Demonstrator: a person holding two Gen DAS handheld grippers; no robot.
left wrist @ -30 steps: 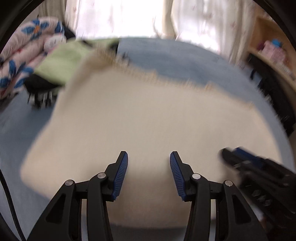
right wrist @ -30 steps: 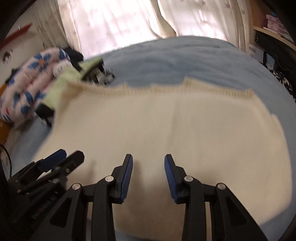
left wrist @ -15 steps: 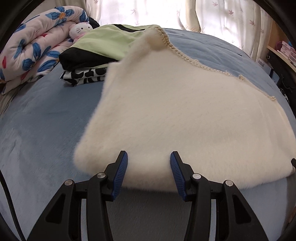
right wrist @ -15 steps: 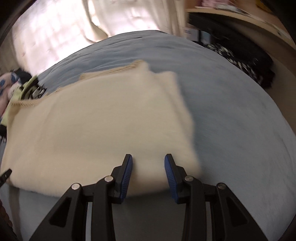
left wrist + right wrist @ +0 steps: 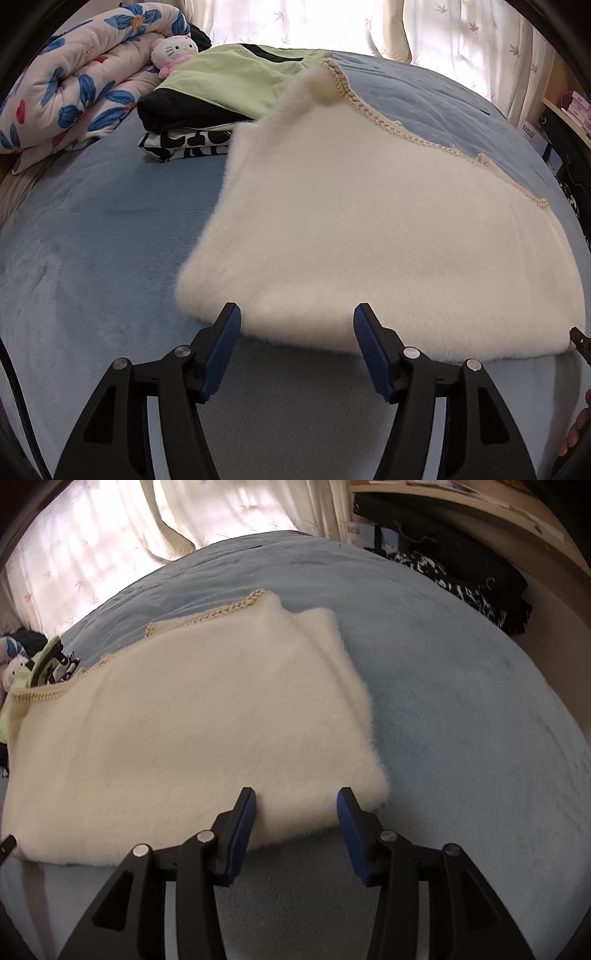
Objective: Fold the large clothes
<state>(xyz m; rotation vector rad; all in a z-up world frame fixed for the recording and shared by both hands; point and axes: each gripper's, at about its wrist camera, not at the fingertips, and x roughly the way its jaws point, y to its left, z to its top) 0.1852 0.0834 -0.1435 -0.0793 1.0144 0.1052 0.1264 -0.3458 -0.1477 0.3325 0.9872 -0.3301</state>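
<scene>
A cream fluffy garment lies folded flat on the blue bed cover, with a crocheted trim along its far edge; it also shows in the right wrist view. My left gripper is open and empty at the garment's near edge, close to its left corner. My right gripper is open and empty at the near edge by the right corner. The tip of the right gripper shows at the right edge of the left wrist view.
A stack of folded clothes, green on top, sits at the far left beside a floral quilt and a plush toy. Dark clothes lie by a shelf at the right. Curtains hang behind the bed.
Both grippers have drawn back from over the garment to its near edge and spread apart, the left toward the left corner and the right toward the right corner. The garment lies still.
</scene>
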